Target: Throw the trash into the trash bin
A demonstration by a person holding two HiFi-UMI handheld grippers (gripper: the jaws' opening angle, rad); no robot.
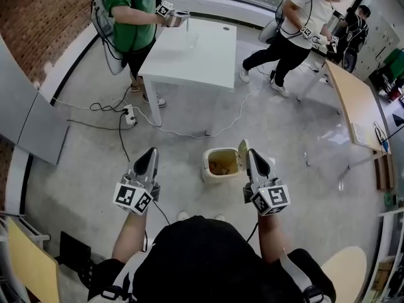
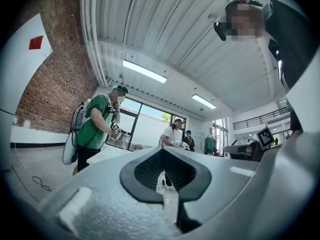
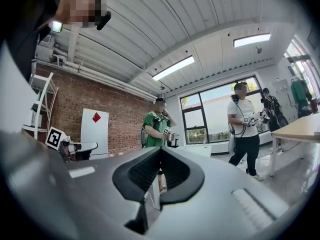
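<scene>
Head view: bin (image 1: 208,168) on floor at centre, lid (image 1: 243,151) raised at its 3 o'clock, brownish trash (image 1: 222,166) inside. Left gripper (image 1: 150,151) at 9 o'clock of bin, apart from it; right gripper (image 1: 250,153) at 3 o'clock, just beside lid. Both pairs of fingers (image 2: 100,194) pressed together, gripping nothing. White surface (image 1: 192,55) at 12 o'clock.
</scene>
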